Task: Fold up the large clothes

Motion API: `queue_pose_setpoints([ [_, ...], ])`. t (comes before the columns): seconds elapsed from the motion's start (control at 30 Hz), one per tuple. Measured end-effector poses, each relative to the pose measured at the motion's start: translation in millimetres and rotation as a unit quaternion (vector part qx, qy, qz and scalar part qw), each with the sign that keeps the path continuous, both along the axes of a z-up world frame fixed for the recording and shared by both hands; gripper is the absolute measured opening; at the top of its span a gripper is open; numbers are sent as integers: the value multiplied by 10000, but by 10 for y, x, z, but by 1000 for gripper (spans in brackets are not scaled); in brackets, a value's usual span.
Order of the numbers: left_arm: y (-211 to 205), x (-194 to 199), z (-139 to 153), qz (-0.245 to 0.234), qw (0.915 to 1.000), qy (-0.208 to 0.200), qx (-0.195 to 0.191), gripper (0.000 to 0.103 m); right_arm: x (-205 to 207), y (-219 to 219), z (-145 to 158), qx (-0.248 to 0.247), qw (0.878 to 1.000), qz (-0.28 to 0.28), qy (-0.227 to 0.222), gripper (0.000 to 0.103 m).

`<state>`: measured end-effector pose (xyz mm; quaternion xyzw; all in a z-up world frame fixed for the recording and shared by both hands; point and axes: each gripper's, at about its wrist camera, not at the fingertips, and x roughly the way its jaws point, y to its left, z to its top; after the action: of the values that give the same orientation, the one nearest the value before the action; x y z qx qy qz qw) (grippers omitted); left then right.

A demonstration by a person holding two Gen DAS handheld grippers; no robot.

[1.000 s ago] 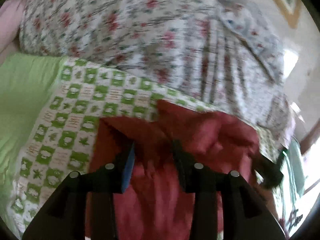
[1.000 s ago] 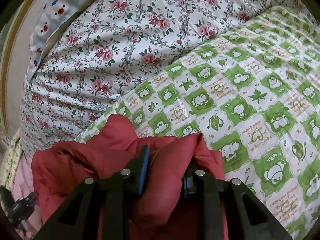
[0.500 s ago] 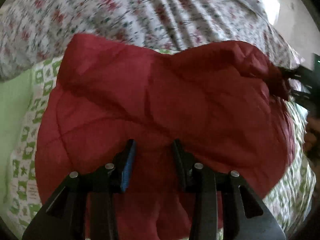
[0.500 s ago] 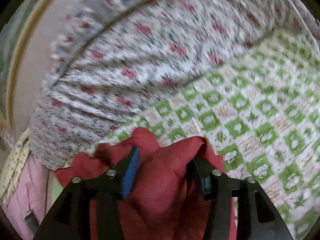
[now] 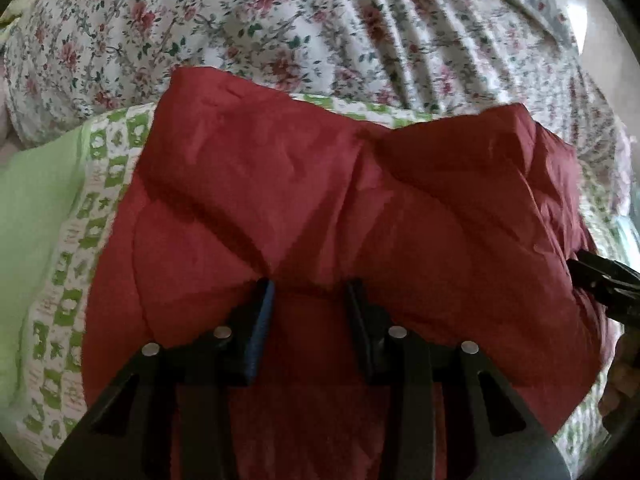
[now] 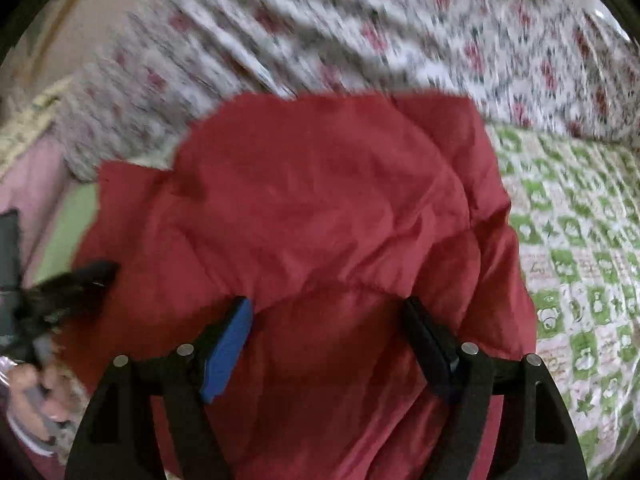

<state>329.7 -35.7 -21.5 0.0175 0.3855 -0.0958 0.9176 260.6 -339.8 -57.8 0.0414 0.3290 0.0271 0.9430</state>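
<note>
A red quilted garment (image 5: 320, 200) lies in a broad folded heap on the green-and-white checked sheet (image 5: 100, 160). My left gripper (image 5: 310, 286) is shut on a fold at its near edge, and red cloth fills the gap between the fingers. In the right wrist view the same garment (image 6: 320, 200) spreads ahead of my right gripper (image 6: 328, 304). Its jaws are opening wide; cloth bulges between them but the pads stand off it. The right gripper's tip (image 5: 600, 284) shows at the garment's right edge. The left gripper (image 6: 80, 280) shows at the garment's left edge.
A floral quilt (image 5: 280, 20) is bunched along the far side of the bed. Plain light green sheet (image 5: 32, 220) lies to the left. The checked sheet (image 6: 580, 260) stretches to the right. A hand (image 6: 32, 392) holds the left gripper, beside pink fabric (image 6: 32, 172).
The red garment has come down and spread out flat over the sheet. The right gripper's jaws went from shut on a red fold to wide apart. The left grip is unchanged.
</note>
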Motion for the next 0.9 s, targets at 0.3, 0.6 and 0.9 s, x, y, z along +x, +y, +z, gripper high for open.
queue_pose_setpoints([
  [0.3, 199, 403, -127, 624, 9972, 402, -12, 36, 415, -380, -9, 616, 9960, -495, 429, 76],
  [0.6, 209, 523, -241, 643, 9965, 530, 14, 36, 467, -442, -72, 754, 9947, -596, 356, 77],
  [0.9, 211, 568, -267, 615, 9964, 576, -37, 36, 376, -416, 13, 740, 9953, -604, 181, 77],
])
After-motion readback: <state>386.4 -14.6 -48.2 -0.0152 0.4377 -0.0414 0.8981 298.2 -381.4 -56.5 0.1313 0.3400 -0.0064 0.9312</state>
